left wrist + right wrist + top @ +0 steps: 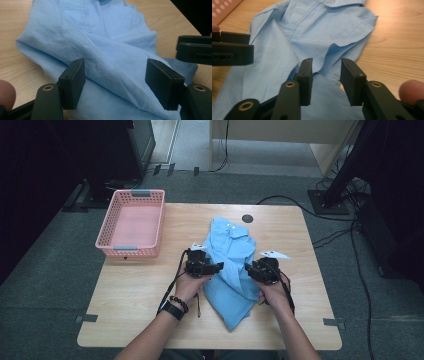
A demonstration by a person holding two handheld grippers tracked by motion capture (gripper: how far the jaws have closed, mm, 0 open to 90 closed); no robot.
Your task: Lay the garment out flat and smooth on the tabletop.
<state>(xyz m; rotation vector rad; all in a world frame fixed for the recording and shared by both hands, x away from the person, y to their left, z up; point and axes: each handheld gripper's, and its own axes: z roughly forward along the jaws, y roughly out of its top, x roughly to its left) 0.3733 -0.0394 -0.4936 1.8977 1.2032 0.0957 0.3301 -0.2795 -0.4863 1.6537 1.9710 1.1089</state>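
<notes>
A light blue collared shirt [231, 251] lies crumpled lengthwise on the middle of the wooden table [135, 292], collar toward the far edge. My left gripper [219, 267] reaches in from the shirt's left side. In the left gripper view its jaws [115, 67] stand wide apart over a raised fold of the shirt [107, 37], and the pads do not press on it. My right gripper [249, 268] comes in from the shirt's right side. Its jaws [325, 63] are narrower, either side of a hanging edge of the shirt [319, 27], with a gap still showing.
A pink plastic basket [129, 251] stands at the table's far left corner, and its corner shows in the right gripper view [222, 10]. A black round grommet [247, 218] sits near the far edge. Cables and stand bases lie on the floor beyond the table.
</notes>
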